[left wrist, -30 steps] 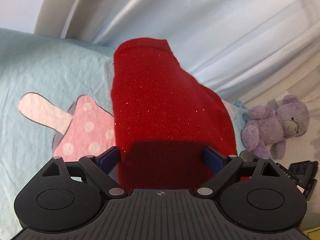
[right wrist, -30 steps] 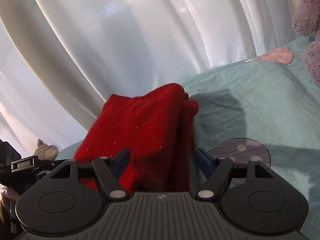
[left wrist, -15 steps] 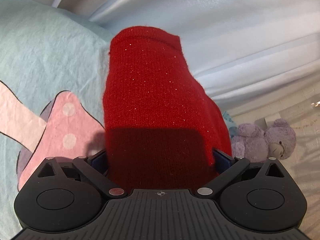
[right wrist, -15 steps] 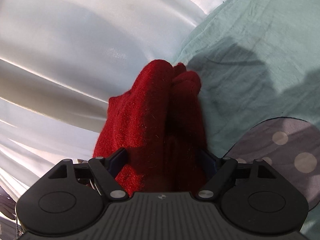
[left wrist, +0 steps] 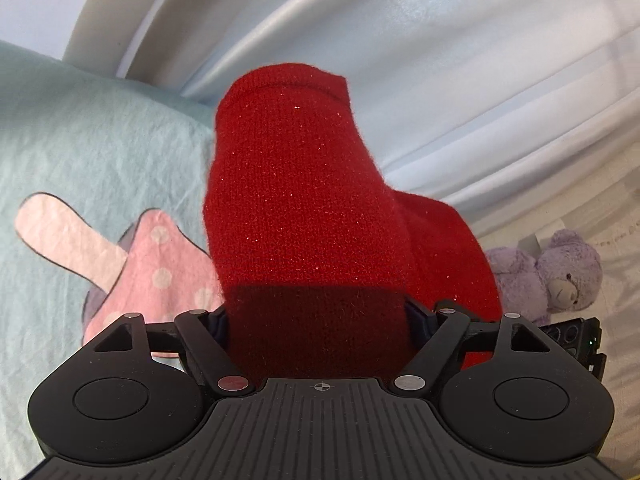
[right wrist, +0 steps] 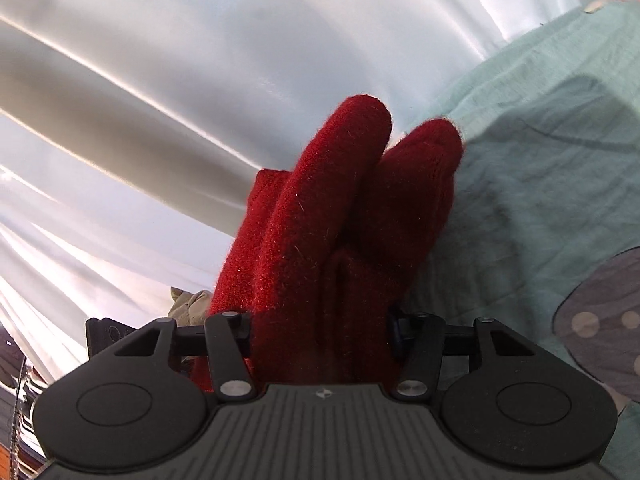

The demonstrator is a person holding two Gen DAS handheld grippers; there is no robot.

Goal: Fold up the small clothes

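Note:
A small red knit garment [left wrist: 304, 208] fills the middle of the left wrist view, draped over and between the fingers of my left gripper [left wrist: 318, 316]. Its far end hangs over the light blue bed sheet [left wrist: 80, 152]. In the right wrist view the same red garment [right wrist: 332, 240] is bunched into folds between the fingers of my right gripper [right wrist: 320, 328]. Both grippers' fingertips are hidden by the fabric, with the fingers set wide apart around it.
The sheet has a pink mushroom print [left wrist: 156, 272] to the left and a grey spotted print [right wrist: 604, 320] to the right. White curtains [left wrist: 440, 60] hang behind the bed. A purple teddy bear [left wrist: 548, 276] sits at the right.
The left gripper has tilted back, so the mushroom print and teddy bear sit further out. The right gripper has turned further toward the curtain, and the garment looks more bunched.

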